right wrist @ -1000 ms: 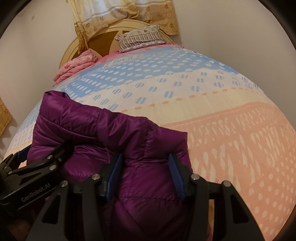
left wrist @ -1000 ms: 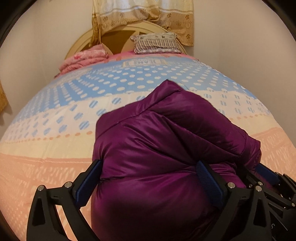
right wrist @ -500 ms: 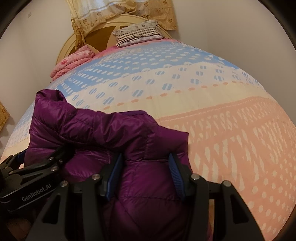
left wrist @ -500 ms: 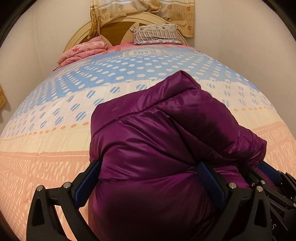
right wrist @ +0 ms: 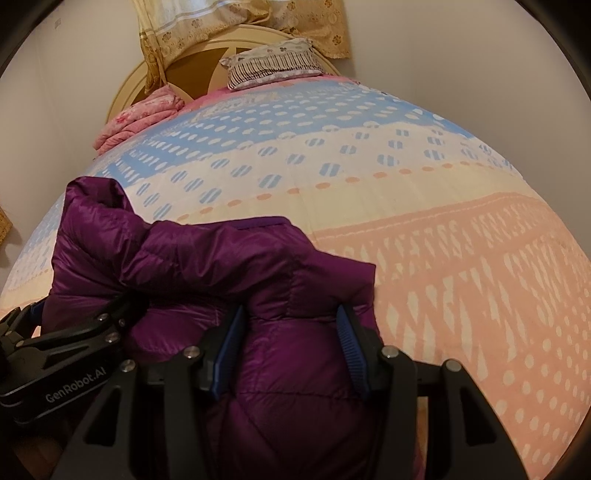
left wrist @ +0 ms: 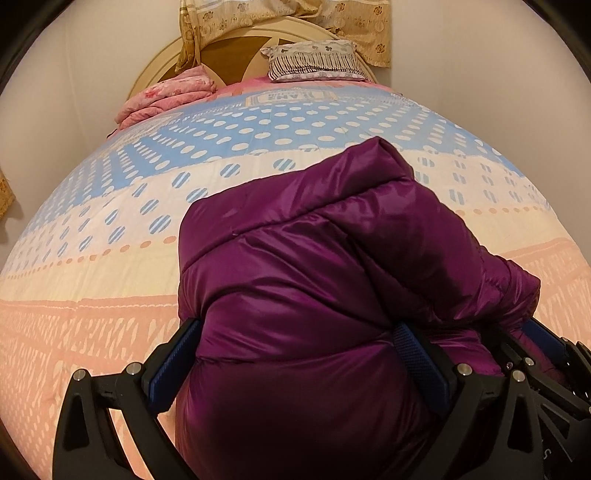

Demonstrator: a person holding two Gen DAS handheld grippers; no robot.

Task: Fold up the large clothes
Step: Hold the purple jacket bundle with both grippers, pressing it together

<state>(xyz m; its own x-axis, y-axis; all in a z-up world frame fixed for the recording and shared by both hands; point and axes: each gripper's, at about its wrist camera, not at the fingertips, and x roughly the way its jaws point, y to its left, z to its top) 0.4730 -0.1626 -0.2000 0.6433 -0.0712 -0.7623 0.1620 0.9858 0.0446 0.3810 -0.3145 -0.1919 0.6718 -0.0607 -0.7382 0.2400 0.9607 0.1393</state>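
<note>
Filling the lower middle of the left wrist view, a purple puffer jacket (left wrist: 332, 295) lies bunched at the near end of a bed (left wrist: 92, 288), its shiny quilted panels heaped into a rounded mound with one padded fold rising toward the upper centre of the frame. Left tongs (left wrist: 299, 362): clenched on the jacket, blue pads pressed into the fabric at either side of a thick bulge at the bottom of the frame. Right tongs (right wrist: 290, 343): likewise clenched on the jacket, blue pads gripping a narrower padded section at the bottom centre of the right wrist view, where the jacket (right wrist: 207, 266) spreads toward the left of the frame. The left tongs also show at the lower left of the right wrist view, black body against the purple fabric; the right tongs show at the lower right edge of the left wrist view. Bed cover: blue with pale dots in the upper part, cream across the middle, peach with pale marks below. Far end of the bed, top of the frame: a striped pillow (left wrist: 314, 61), a folded pink blanket (left wrist: 166, 92) to its left, a rounded cream headboard (left wrist: 236, 40) behind, and a patterned yellow curtain (left wrist: 354, 26) above.
</note>
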